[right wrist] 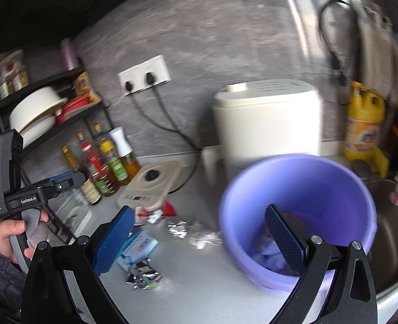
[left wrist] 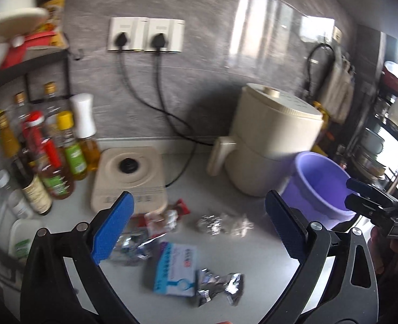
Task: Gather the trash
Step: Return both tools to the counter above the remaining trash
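You are holding your left claw (left wrist: 199,226) wide apart above the tabletop (left wrist: 252,264), with nothing between its blue pads (left wrist: 112,232). Below it the trash is lying scattered: a blue and white box (left wrist: 176,270) flat on the surface, a crumpled foil wrapper (left wrist: 220,286) touching its right edge, another foil wrapper (left wrist: 130,245) just left of the box, a red and white wrapper (left wrist: 166,216) near the beige kitchen scale (left wrist: 130,178), and a silvery crumpled wrapper (left wrist: 223,224) further right.

Your right claw (right wrist: 199,239) is also spread wide and gripping nothing; its right finger is hanging over the mouth of the purple bucket (right wrist: 301,178), which is standing on the tabletop just in front of the cream air fryer (right wrist: 269,118). Some crumpled pale trash (right wrist: 266,253) is already lying in the bucket's bottom, though blur is hiding what it is.

Sauce bottles (left wrist: 50,156) are standing grouped at the left by the wall
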The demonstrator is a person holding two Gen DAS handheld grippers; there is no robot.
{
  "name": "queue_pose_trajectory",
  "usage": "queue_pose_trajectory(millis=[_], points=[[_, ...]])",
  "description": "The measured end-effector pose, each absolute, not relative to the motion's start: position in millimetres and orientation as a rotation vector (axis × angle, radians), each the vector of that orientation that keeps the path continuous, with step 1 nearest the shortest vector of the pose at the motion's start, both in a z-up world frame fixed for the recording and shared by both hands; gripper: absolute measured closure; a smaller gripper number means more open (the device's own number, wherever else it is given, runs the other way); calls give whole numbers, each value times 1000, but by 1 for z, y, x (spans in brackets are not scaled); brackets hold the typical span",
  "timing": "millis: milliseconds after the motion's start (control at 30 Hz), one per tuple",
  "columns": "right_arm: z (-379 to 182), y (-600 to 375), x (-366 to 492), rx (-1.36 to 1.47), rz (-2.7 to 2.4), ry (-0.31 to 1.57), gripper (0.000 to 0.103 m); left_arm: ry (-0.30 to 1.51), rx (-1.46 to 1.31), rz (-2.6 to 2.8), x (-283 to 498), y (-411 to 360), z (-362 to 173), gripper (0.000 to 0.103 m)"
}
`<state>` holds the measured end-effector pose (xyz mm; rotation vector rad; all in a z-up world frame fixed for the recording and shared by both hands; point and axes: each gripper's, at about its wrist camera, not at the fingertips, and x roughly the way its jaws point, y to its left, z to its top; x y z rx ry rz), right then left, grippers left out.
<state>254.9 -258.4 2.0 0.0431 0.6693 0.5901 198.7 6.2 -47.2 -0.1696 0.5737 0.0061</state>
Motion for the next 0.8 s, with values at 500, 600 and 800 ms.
queue_pose_trajectory(millis=[500,600,800], points=[[-37,-172,252,-96,803,797,8,627,-255,135,167,55,-80,6],[-59,-153,249,-165,841,853,9,655,-277,141,168,59,-95,6],[-105,-128,247,-260,886,992,17,715,-304,148,174,68,-123,6]])
